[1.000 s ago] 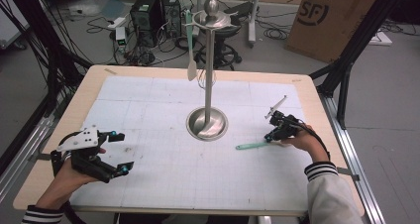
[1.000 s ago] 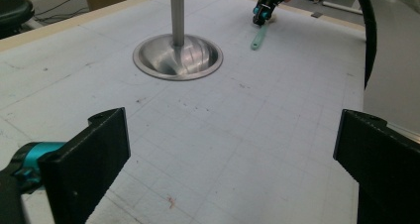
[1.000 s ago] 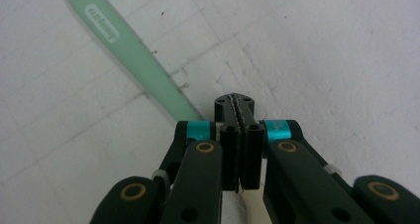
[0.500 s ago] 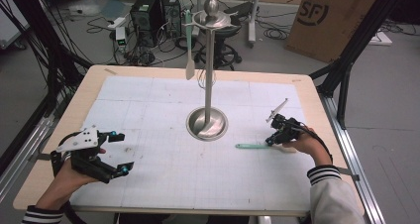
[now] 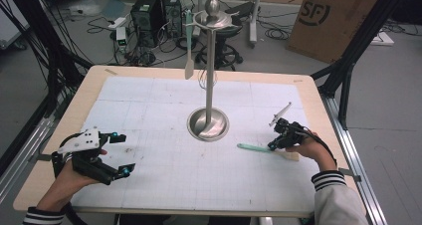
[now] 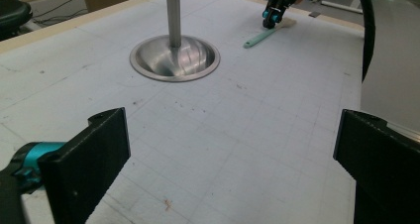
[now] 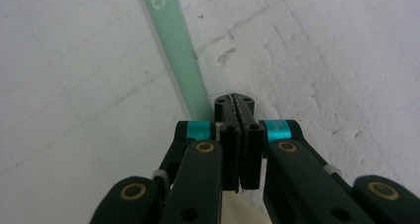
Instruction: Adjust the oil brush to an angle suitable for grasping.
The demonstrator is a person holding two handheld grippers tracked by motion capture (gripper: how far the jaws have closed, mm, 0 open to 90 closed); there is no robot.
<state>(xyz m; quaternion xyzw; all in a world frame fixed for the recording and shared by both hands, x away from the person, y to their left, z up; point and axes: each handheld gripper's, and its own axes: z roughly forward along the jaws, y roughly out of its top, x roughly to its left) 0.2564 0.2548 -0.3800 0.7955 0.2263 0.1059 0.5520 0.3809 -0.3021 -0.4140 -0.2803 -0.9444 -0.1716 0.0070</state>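
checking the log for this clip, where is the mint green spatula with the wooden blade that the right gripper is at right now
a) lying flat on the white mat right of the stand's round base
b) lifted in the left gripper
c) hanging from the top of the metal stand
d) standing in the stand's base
a: the mint green spatula with the wooden blade lies flat on the white mat, right of the metal stand's round base, with the right gripper, jaws shut, down at it.

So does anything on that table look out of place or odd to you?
One spatula hangs from the metal stand, while a green-handled spatula lies flat on the white mat, which looks like the odd one out. The right gripper sits shut at it, beside the handle rather than around it.
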